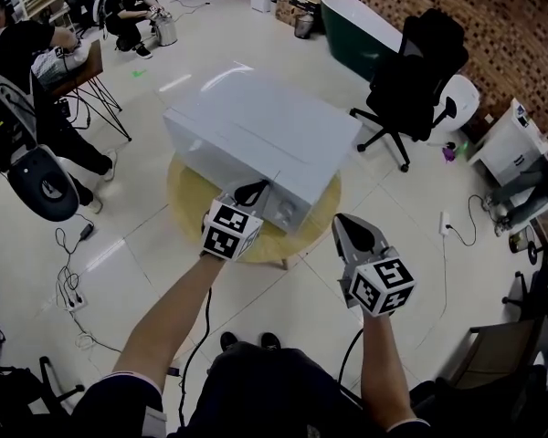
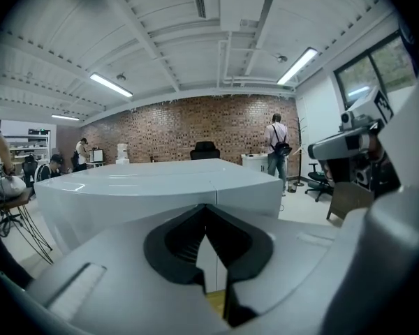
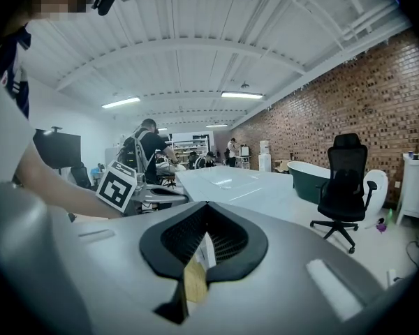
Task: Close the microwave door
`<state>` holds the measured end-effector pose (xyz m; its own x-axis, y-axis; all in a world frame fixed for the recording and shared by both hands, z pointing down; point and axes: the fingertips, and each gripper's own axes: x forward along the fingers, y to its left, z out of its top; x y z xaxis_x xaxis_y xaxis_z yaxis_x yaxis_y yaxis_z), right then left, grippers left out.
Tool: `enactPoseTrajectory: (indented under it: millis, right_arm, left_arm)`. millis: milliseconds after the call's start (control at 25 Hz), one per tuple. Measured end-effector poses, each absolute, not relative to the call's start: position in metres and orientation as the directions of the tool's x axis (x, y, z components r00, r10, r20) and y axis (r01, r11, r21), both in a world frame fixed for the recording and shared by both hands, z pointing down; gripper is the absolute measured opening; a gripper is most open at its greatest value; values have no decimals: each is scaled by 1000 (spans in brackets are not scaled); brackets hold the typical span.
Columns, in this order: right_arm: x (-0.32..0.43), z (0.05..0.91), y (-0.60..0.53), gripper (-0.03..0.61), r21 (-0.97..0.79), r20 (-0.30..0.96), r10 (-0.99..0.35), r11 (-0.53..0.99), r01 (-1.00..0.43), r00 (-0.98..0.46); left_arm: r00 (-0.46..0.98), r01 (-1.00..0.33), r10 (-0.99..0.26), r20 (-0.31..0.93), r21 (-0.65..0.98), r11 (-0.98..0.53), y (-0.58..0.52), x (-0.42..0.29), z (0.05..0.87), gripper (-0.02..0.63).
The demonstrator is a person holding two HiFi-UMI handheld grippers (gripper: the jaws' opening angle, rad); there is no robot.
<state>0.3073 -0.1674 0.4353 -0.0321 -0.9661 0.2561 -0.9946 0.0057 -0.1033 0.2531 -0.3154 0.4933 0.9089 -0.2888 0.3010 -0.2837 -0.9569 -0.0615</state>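
A white microwave [image 1: 256, 130] stands on a round wooden table [image 1: 187, 199]; its door lies flush with the body. My left gripper [image 1: 249, 192] is shut and empty, its tip right at the lower front face by the control panel. In the left gripper view the microwave [image 2: 160, 187] fills the middle, close beyond the left gripper [image 2: 207, 208]. My right gripper [image 1: 347, 228] is shut and empty, off the table's right edge, apart from the microwave. In the right gripper view the right gripper [image 3: 206, 206] points along the microwave [image 3: 230, 183], with the left gripper [image 3: 136, 192] and its marker cube at left.
A black office chair [image 1: 420, 71] stands right of the table, and a dark bathtub [image 1: 356, 30] lies behind it. People sit at the left by a wire-legged stool [image 1: 91, 85]. Cables [image 1: 73, 290] trail on the tiled floor at the left.
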Motion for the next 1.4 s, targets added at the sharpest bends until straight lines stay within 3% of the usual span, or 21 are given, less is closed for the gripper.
enactPoseTrajectory:
  millis: [600, 1400]
  right_arm:
    - [281, 411, -192, 2, -100, 210, -969, 111, -989, -130]
    - [128, 363, -250, 2, -22, 112, -892, 438, -898, -438]
  left_arm:
    - [911, -307, -313, 268, -67, -949, -302, 234, 449, 12]
    - [878, -463, -464, 115, -36, -886, -280, 84, 355, 12]
